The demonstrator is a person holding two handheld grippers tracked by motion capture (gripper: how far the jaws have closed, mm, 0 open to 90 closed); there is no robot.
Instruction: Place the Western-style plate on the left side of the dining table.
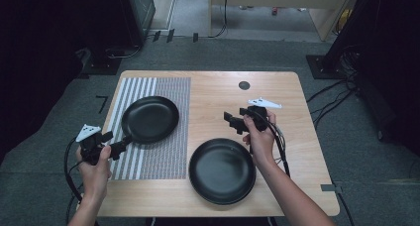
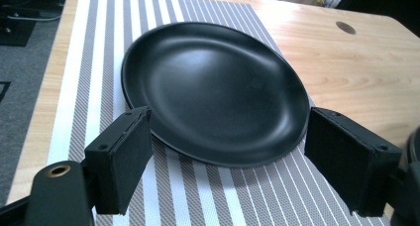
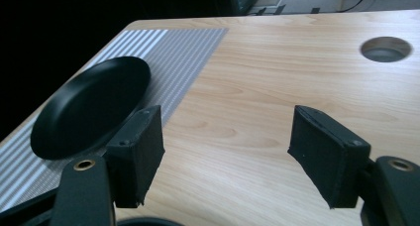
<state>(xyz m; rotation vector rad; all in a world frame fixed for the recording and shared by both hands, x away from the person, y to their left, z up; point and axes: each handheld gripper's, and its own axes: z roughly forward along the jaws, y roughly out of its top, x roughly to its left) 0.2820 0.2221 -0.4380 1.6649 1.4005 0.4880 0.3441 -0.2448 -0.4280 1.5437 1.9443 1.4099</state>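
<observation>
I hold one gripper in each hand above the wooden table (image 1: 213, 87). My left gripper (image 1: 120, 147) is at about eight o'clock of the table in the high view, and it points toward two o'clock, at the black plate on the mat (image 1: 150, 119). In the left gripper view my two black jaws stand wide apart, one on each side of the near rim of this plate (image 2: 213, 92), and the pads do not press on it, so I hold nothing there. I cannot tell if the left pad touches the rim or is only just beside it. This plate lies flat on the striped grey and white mat (image 1: 163, 156), which covers the left part of the table. My right gripper (image 1: 233, 122) is near the middle of the table, at three o'clock from the plate on the mat, and it points toward nine o'clock. In the right gripper view its jaws are also wide open above the bare wood, with nothing between them; the plate on the mat (image 3: 91, 107) shows there at ten o'clock from them, well apart. The second black plate (image 1: 222, 170) lies on the bare wood at six o'clock of the table, near the front edge, just below my right hand (image 1: 261, 141). A round cable hole (image 1: 243, 85) is at twelve o'clock of the table.
</observation>
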